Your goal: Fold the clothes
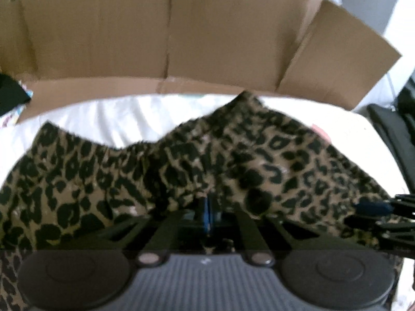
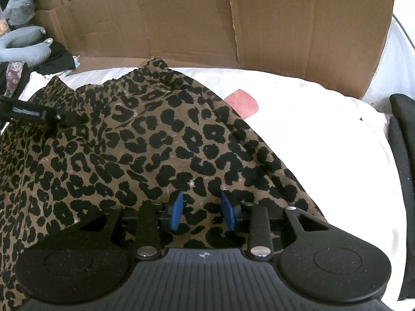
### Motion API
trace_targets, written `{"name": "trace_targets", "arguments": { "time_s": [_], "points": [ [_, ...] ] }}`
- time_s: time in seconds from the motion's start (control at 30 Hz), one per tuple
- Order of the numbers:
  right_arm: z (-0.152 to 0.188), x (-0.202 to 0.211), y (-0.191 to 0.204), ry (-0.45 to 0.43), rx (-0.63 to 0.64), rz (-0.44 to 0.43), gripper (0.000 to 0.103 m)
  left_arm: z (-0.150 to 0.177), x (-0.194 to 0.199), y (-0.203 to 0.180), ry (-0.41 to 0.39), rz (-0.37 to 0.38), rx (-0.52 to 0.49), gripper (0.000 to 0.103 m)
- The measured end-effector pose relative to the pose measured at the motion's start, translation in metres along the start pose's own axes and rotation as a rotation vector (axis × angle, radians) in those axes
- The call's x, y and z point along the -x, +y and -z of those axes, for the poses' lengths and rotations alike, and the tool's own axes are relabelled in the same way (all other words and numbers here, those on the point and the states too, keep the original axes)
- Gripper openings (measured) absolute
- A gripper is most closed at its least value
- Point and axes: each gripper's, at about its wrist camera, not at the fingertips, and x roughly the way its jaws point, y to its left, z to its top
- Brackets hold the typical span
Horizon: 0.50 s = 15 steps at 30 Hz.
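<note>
**Leopard-print garment spread on a white-covered surface, left gripper pinched into it**

The work surface is covered with a white sheet (image 2: 311,140), creased and softly padded, with a pink patch (image 2: 242,102) showing just past the garment's right edge. Along the far edge of the surface stands a wall of flattened brown cardboard (image 2: 186,23), creased into panels and bent round toward the right corner. Beyond the far left corner lie a grey soft item (image 2: 23,45), dark clothing (image 2: 58,59) and a strip of flowered fabric (image 2: 14,76). At the right edge a black padded object (image 2: 404,134) rises beside the surface.

No container is clearly in view; the cardboard reads as an opened sheet, not a box holding anything.

The leopard-print garment (image 2: 160,140) lies over the left and middle of the white sheet, its gathered far edge reaching close to the foot of the cardboard. It is rumpled, with folds running toward the near edge.

The left gripper (image 1: 208,211) has its blue pads together, pinching a raised fold of the garment; the left wrist view is blurred, yet cloth bunches right at the tips. The right gripper (image 2: 203,211) hovers over the garment near the near edge with its jaws partly apart; its blue pads (image 2: 176,211) stand on either side of flat print, gripping nothing.
</note>
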Motion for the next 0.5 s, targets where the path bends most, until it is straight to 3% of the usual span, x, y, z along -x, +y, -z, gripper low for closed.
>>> {"name": "trace_targets", "arguments": {
  "time_s": [0.37, 0.5],
  "points": [
    [0.017, 0.010, -0.028, 0.001, -0.042, 0.041, 0.039, -0.010, -0.012, 0.017, 0.008, 0.019, 0.081, 0.003],
    [0.028, 0.019, -0.044, 0.000, -0.070, 0.074, 0.039, -0.006, 0.000, 0.024, -0.004, 0.054, 0.098, 0.004]
  ]
}}
